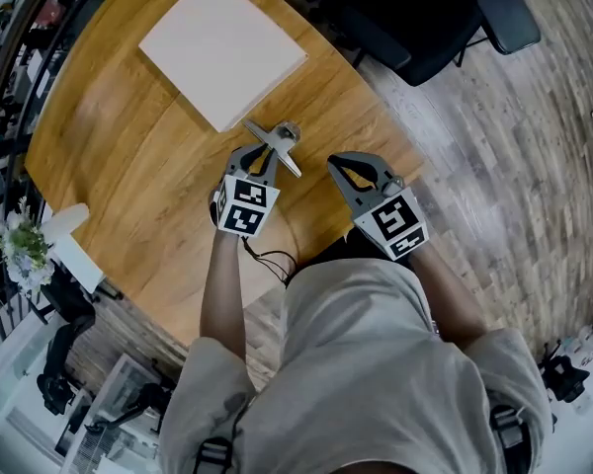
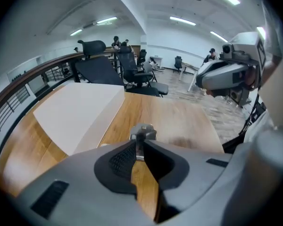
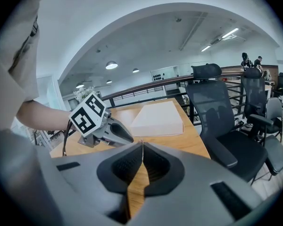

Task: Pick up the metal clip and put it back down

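The metal clip (image 1: 280, 142) is a small silver clip with its handles spread, just off the near corner of the white slab. My left gripper (image 1: 268, 155) is shut on it. In the left gripper view the clip (image 2: 142, 133) stands pinched between the jaw tips, its head sticking out past them over the wooden table (image 2: 179, 121). Whether it touches the wood I cannot tell. My right gripper (image 1: 338, 163) hovers to the right of the left one, shut with nothing in it. From the right gripper view (image 3: 142, 147) the left gripper (image 3: 114, 132) shows close by on the left.
A flat white slab (image 1: 222, 45) lies on the far part of the round wooden table (image 1: 128, 156). Black office chairs (image 1: 425, 18) stand beyond the table's right edge. A small plant (image 1: 20, 245) sits at the left, by a railing.
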A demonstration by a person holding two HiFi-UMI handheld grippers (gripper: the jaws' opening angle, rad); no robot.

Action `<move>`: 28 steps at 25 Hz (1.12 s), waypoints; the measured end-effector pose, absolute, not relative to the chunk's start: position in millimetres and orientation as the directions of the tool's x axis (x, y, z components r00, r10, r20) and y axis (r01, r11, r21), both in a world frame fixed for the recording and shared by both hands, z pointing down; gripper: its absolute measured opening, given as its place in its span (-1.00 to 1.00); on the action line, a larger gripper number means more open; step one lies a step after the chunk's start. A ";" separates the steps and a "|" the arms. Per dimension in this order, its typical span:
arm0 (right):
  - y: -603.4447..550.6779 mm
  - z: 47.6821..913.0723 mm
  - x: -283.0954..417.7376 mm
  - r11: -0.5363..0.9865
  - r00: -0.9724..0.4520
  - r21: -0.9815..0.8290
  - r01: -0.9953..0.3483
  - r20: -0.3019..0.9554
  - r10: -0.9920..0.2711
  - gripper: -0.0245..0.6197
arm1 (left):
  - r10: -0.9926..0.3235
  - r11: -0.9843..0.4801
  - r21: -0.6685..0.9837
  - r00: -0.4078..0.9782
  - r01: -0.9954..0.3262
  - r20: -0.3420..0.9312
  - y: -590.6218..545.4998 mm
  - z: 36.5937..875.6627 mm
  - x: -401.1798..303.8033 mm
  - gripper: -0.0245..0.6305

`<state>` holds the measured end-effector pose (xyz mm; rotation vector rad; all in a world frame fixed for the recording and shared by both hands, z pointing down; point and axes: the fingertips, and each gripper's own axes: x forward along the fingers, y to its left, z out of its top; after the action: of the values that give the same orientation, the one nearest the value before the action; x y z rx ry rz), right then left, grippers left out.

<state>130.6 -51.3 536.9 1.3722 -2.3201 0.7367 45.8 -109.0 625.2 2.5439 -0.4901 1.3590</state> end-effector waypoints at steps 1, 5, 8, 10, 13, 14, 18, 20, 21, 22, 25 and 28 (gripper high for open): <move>-52.8 538.1 130.7 0.397 -0.472 -0.258 -0.881 0.536 -0.699 -0.84 | -0.177 -0.935 0.017 0.507 -0.354 0.843 -109.9 628.4 44.9 -0.84; -55.2 544.0 130.0 0.398 -0.473 -0.259 -0.880 0.547 -0.691 -0.84 | -0.139 -0.977 -0.048 0.452 -0.207 0.881 -112.0 644.9 40.9 -0.53; -56.3 549.4 126.7 0.401 -0.478 -0.263 -0.877 0.554 -0.682 -0.84 | -0.117 -0.987 -0.057 0.430 -0.150 0.895 -114.7 656.3 39.1 -0.43; -56.4 552.8 125.7 0.404 -0.482 -0.266 -0.875 0.559 -0.675 -0.84 | -0.089 -0.988 -0.022 0.444 -0.154 0.892 -114.2 659.7 43.3 -0.34; -55.8 556.8 125.8 0.404 -0.485 -0.271 -0.873 0.566 -0.667 -0.84 | -0.023 -0.975 0.093 0.503 -0.203 0.864 -108.6 657.2 56.9 -0.13; -55.8 557.6 125.4 0.404 -0.485 -0.273 -0.873 0.568 -0.665 -0.84 | -0.012 -0.969 0.117 0.516 -0.217 0.856 -107.7 656.3 60.2 -0.07; -53.5 560.0 124.4 0.409 -0.492 -0.278 -0.869 0.572 -0.656 -0.84 | -0.029 -0.963 0.111 0.503 -0.247 0.864 -109.3 661.5 65.1 0.09; -51.5 561.8 125.6 0.411 -0.494 -0.280 -0.868 0.574 -0.653 -0.84 | -0.034 -0.963 0.104 0.494 -0.250 0.869 -109.1 665.4 68.3 0.11; -50.7 562.4 126.5 0.410 -0.494 -0.281 -0.868 0.574 -0.653 -0.84 | -0.037 -0.963 0.099 0.490 -0.249 0.871 -109.1 666.9 70.0 0.12; -50.1 562.7 127.6 0.408 -0.493 -0.282 -0.868 0.575 -0.653 -0.84 | -0.041 -0.964 0.093 0.487 -0.248 0.873 -109.5 668.1 71.6 0.12; -49.2 564.1 131.2 0.398 -0.487 -0.284 -0.873 0.577 -0.656 -0.84 | -0.053 -0.965 0.077 0.472 -0.252 0.880 -112.3 673.2 74.4 0.13; -47.7 565.6 136.4 0.386 -0.480 -0.287 -0.877 0.579 -0.659 -0.84 | -0.057 -0.966 0.066 0.454 -0.251 0.889 -111.9 678.6 77.7 0.13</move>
<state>136.4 -47.7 565.6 1.3321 -2.2793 0.8086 77.7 -111.9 678.6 2.5132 -0.2693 1.5270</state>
